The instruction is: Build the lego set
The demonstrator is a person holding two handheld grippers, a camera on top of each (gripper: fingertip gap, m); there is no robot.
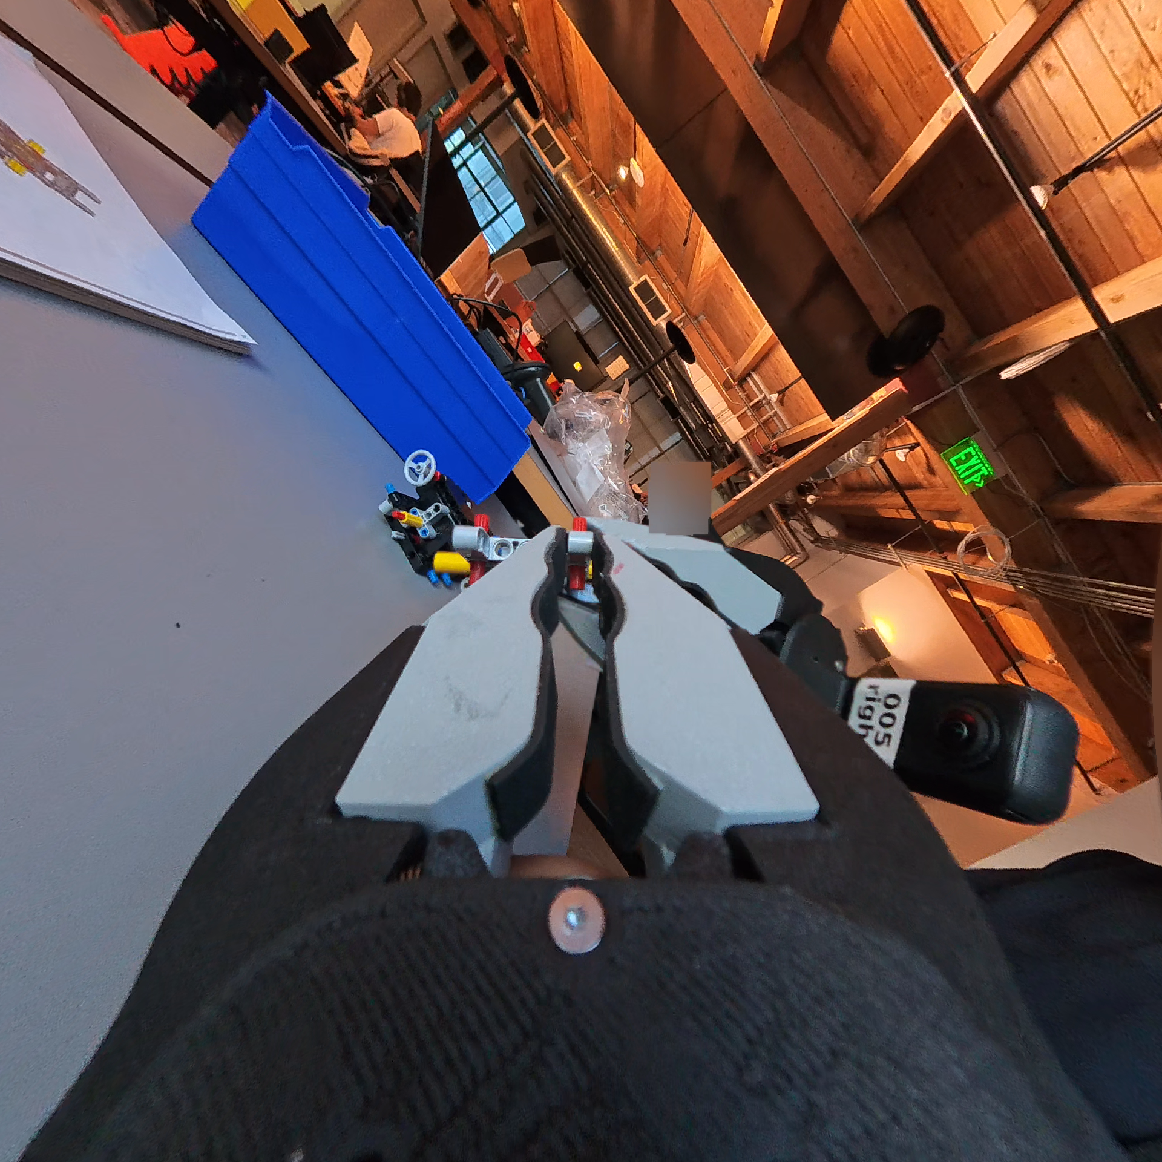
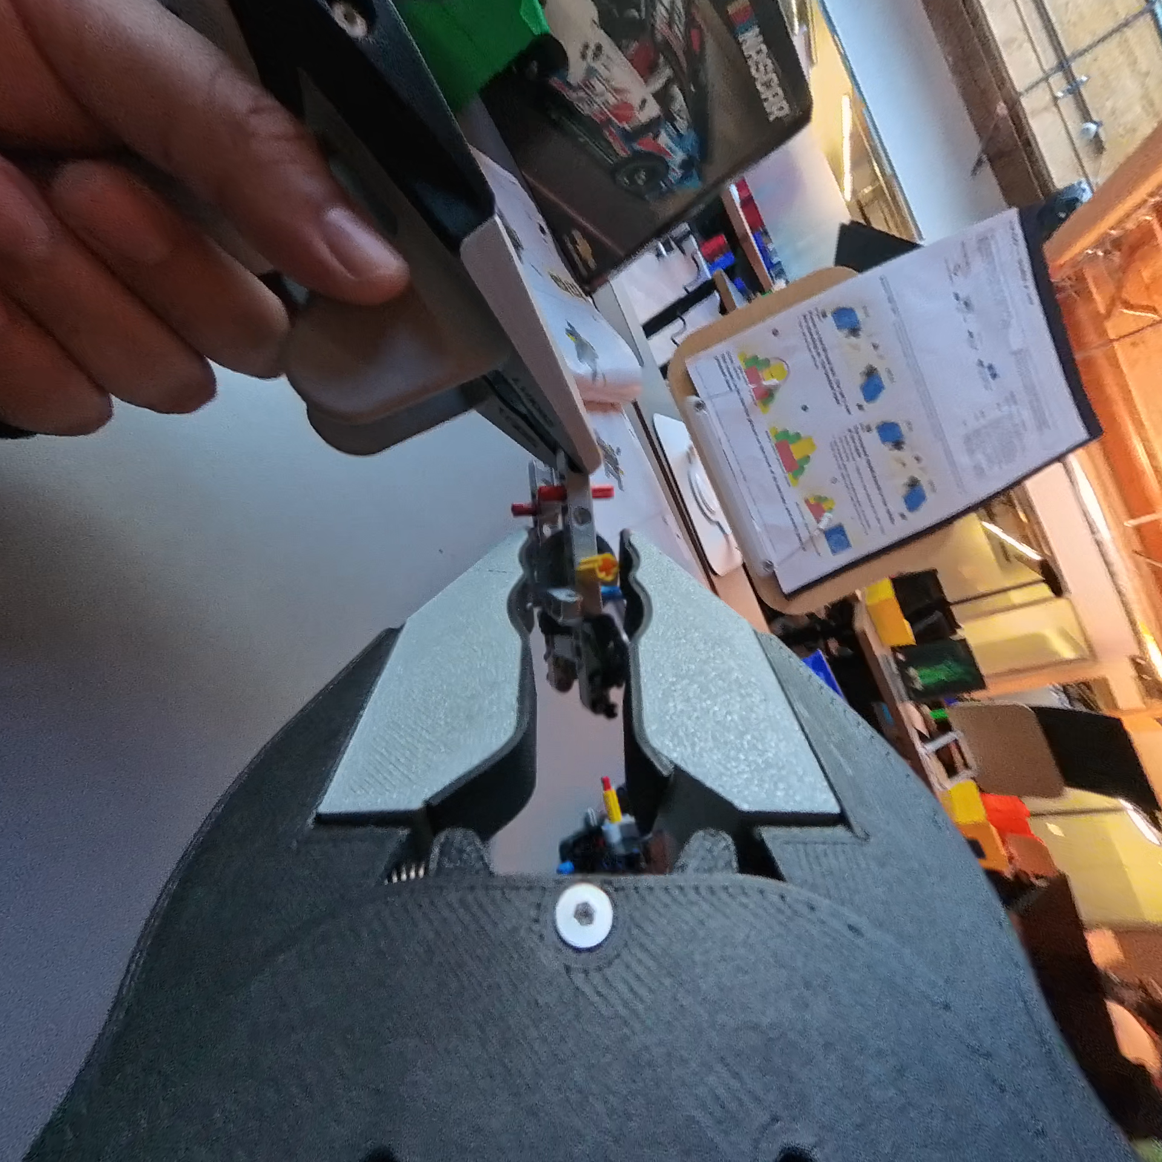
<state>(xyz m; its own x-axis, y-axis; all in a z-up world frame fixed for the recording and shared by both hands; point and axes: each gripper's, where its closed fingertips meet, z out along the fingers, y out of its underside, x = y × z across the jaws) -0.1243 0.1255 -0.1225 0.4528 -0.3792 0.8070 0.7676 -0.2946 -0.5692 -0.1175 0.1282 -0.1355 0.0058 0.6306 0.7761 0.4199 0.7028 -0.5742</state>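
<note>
My left gripper (image 1: 578, 544) is shut on a small grey connector with a red axle (image 1: 579, 542), pinched at the fingertips. This piece belongs to a small assembly of grey beams, red axles and black and yellow parts (image 2: 581, 585). My right gripper (image 2: 575, 556) is shut on that assembly, whose lower black part sits between its pads. In the right wrist view the left gripper (image 2: 569, 465) comes in from the upper left, held by a hand (image 2: 157, 251), and grips the top of the grey beam (image 2: 581, 509). The right gripper's fingers (image 1: 685, 559) show just right of the left tips.
A second black, yellow and grey assembly with a white wheel (image 1: 418, 509) lies on the grey table (image 1: 157, 566), beside a blue bin (image 1: 365, 295). An open booklet (image 1: 94, 239) lies far left. An instruction sheet on a stand (image 2: 880, 402) and a dark box (image 2: 660, 126) stand behind. Both grippers' tips are close together, under 4 cm apart.
</note>
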